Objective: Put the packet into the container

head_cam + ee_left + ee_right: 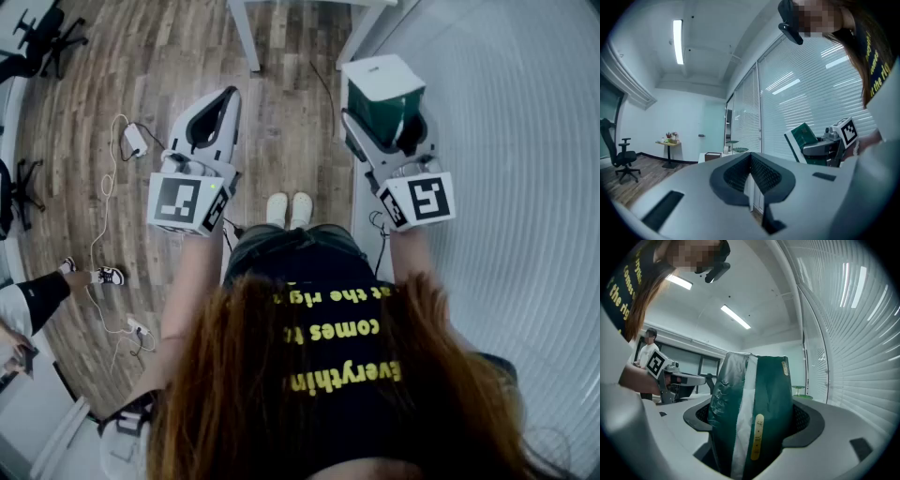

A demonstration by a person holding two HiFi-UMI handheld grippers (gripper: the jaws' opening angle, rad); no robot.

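1. The person stands with both forearms stretched out ahead of the body, side by side and well apart, one tool in each hand.
2. The left tongs [228, 96] point level and forward. Their two jaws are pressed together with nothing between them.
3. The left forearm [192, 281] runs bare and straight back from its marker cube [186, 202].
4. The right tongs [389, 117] also point level, jaws spread wide. Their pads press on both sides of the green packet [768, 394], which stands upright between them.
5. The right forearm [410, 255] lines up straight behind its own marker cube [422, 199].
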